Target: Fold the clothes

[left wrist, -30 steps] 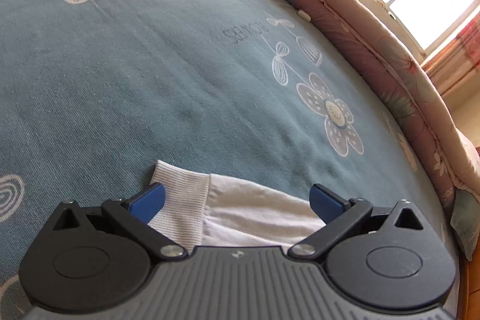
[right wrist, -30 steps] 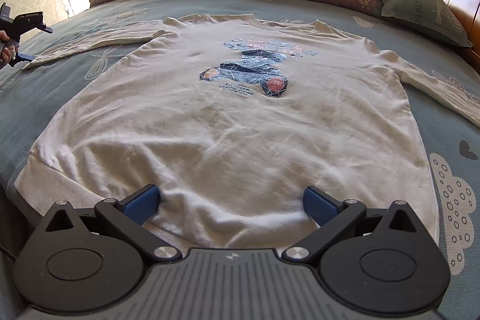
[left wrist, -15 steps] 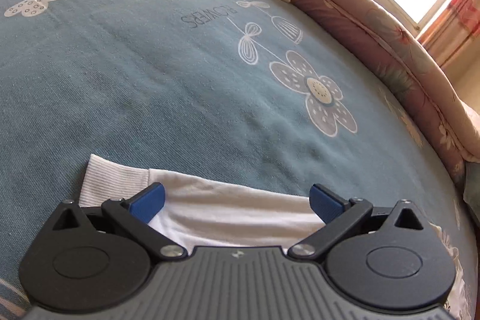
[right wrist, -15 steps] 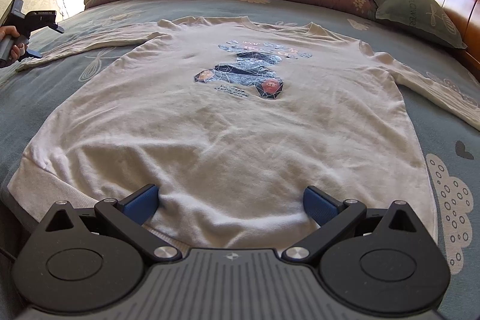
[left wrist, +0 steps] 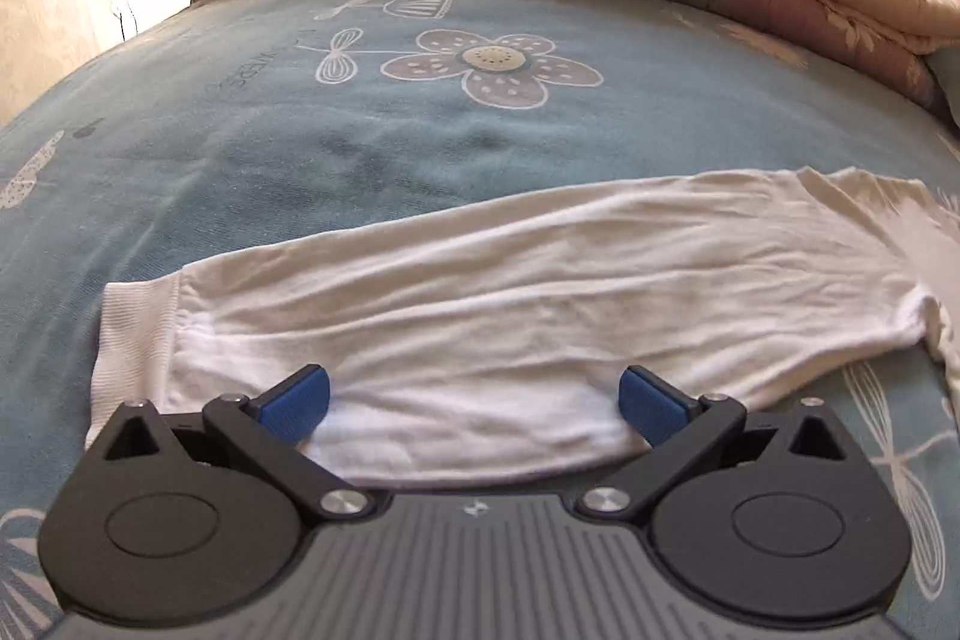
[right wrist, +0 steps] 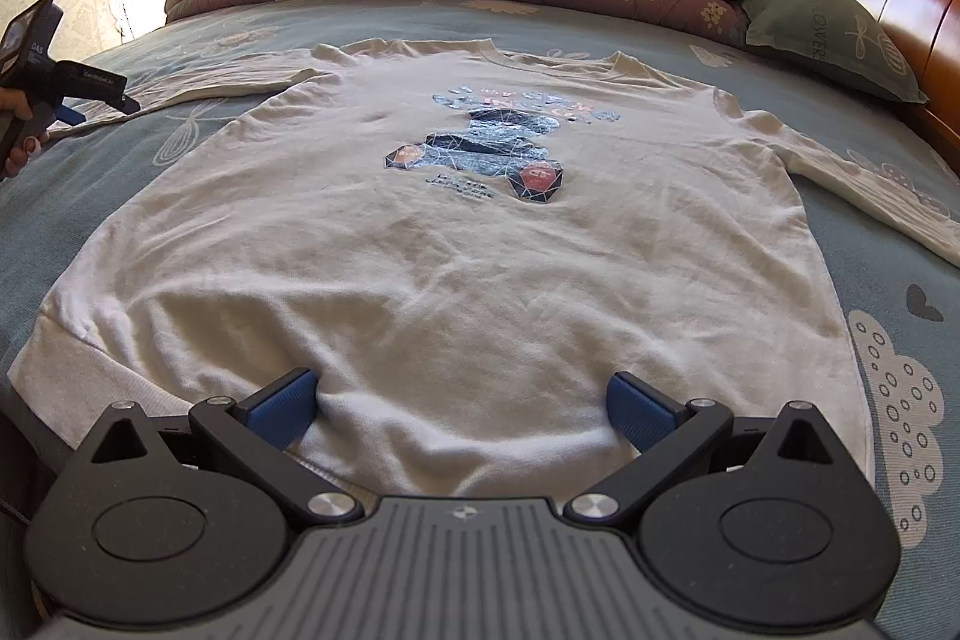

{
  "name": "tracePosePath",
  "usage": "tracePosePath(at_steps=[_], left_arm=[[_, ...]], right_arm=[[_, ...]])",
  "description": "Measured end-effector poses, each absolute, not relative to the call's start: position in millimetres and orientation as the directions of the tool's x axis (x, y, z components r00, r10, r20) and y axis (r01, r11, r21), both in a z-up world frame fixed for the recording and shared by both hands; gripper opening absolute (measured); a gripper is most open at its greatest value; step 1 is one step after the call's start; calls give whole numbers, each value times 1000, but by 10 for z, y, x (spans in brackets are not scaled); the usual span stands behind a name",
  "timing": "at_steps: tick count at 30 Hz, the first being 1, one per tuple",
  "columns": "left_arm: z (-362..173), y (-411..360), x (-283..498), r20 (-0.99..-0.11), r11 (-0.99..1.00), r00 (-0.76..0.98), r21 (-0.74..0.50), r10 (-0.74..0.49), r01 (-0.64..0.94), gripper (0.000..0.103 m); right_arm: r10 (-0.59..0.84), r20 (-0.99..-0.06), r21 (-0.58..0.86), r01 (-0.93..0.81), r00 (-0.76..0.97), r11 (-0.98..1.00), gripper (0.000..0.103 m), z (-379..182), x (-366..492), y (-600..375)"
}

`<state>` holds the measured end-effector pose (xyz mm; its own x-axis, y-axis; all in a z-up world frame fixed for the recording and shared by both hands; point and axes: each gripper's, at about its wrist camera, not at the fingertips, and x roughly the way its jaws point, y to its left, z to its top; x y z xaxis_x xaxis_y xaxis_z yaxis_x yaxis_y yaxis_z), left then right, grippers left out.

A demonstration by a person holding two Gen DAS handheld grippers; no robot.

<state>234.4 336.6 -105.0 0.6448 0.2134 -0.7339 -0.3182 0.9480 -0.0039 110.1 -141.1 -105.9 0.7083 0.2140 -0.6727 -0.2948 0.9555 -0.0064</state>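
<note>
The white sweatshirt (right wrist: 480, 244) lies flat, print up, on the blue bedspread (left wrist: 300, 148), with the left gripper (left wrist: 474, 400) spread wide over its left sleeve (left wrist: 480, 304) and the right gripper (right wrist: 459, 403) wide at the hem (right wrist: 108, 388), seemingly poised to fold.

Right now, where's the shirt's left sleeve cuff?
In the left wrist view the ribbed cuff lies flat on the blue bedspread, just left of the open left claw.
</note>
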Motion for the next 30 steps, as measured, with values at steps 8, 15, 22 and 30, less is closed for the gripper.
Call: tracePosePath(at_steps=[8,15,22,30], left_arm=[[-830,3564,2463,-716,931,693,-190,86,-311,102],[-908,3390,2430,-761,945,649,-194,26,-265,102],[-666,3051,2765,-727,955,684,-160,58,-252,102],[-974,2696,2861,-764,970,622,20,171,-243,102]], right_arm=[[213,-666,-8,-292,715,956,103,-1069,1087,-1406],[213,-665,-8,-292,716,956,103,-1066,1085,-1407],[213,-663,-8,-292,717,956,103,-1060,1078,-1408],[220,-657,-7,-297,721,955,103,-1070,1066,-1422]])
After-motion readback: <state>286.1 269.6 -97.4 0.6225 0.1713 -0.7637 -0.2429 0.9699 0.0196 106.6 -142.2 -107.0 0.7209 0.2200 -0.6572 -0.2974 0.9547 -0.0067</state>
